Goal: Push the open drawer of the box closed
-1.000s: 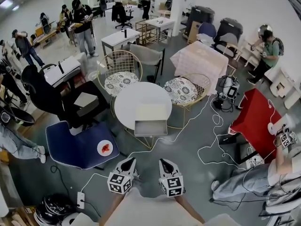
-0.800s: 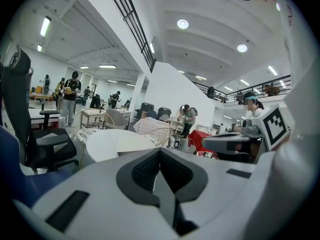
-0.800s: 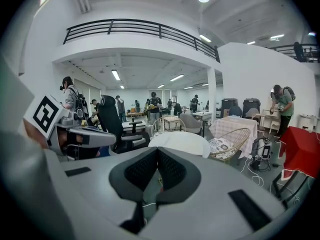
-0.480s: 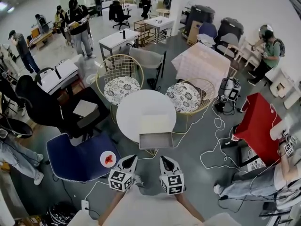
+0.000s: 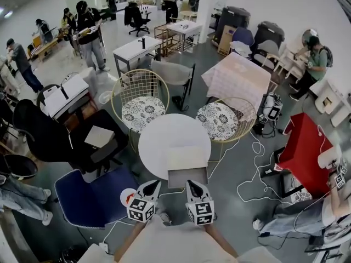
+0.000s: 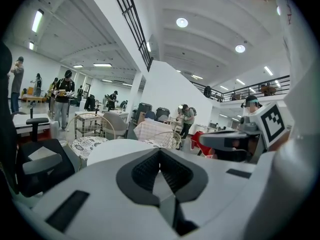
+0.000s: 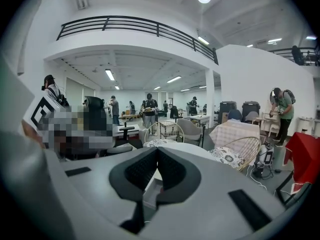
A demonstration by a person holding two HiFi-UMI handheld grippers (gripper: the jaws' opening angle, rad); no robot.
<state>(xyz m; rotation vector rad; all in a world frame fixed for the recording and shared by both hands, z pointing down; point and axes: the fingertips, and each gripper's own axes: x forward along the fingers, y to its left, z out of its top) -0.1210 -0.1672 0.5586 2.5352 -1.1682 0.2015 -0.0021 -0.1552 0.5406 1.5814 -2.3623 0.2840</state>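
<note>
A pale box [image 5: 187, 158] rests on the near side of a round white table [image 5: 164, 138]. Its grey drawer [image 5: 187, 177] is pulled out toward me, over the table's edge. My left gripper [image 5: 150, 187] and right gripper [image 5: 192, 187] are held side by side just short of the drawer, both shut and empty. In the right gripper view, the right gripper [image 7: 157, 149] points at the table [image 7: 190, 148], and a strip of the drawer [image 7: 152, 190] shows below its tips. In the left gripper view, the left gripper [image 6: 160, 151] has its pads together, with the table [image 6: 112, 149] beyond.
Two gold wire chairs with patterned cushions [image 5: 140, 109] [image 5: 220, 119] stand behind the table. A blue chair [image 5: 90, 193] sits at the left, beside a black chair [image 5: 52, 136]. White cables [image 5: 255, 166] run over the floor toward a red table [image 5: 304, 147]. Several people stand far off.
The table, box and open drawer have come nearer to both grippers as I stepped forward. Both grippers have stayed shut, side by side.
</note>
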